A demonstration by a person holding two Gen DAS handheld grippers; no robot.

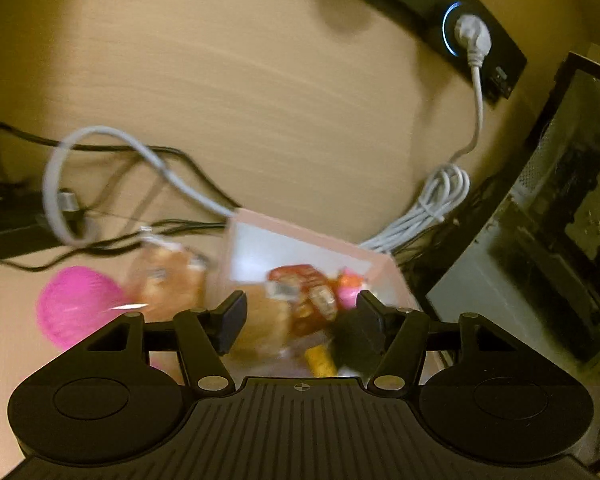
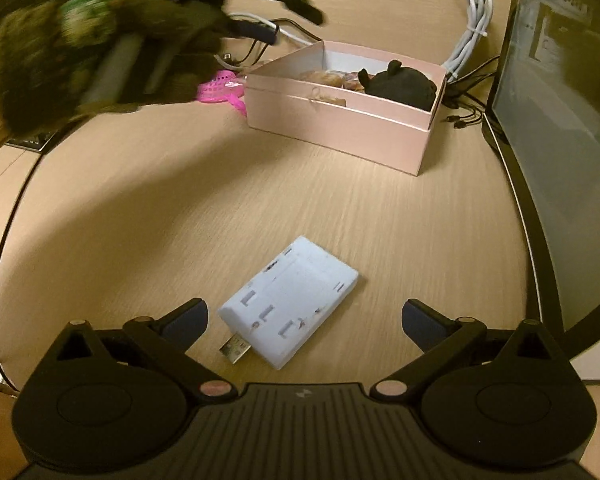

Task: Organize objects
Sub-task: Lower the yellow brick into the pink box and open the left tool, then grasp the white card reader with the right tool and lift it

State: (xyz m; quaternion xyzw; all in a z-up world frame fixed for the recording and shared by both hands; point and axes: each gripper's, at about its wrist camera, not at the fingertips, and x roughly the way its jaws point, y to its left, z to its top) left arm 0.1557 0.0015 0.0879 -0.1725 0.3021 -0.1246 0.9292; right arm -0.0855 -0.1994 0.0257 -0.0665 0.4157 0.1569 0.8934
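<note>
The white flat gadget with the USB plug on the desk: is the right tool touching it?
Apart. The right wrist view shows the right tool open wide, with bare desk between each finger and the white gadget.

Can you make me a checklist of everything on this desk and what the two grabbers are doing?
Surface: wooden desk.
Job's things: pink box holding snack packets and a black plush; white USB device lying flat on the desk.
Clutter: pink mesh thing beside the box.
Grippers: left gripper over the box, grip unclear; right gripper open around the device, not touching.
Cables: white bundle, black wires.
Surroundings: computer case.
</note>
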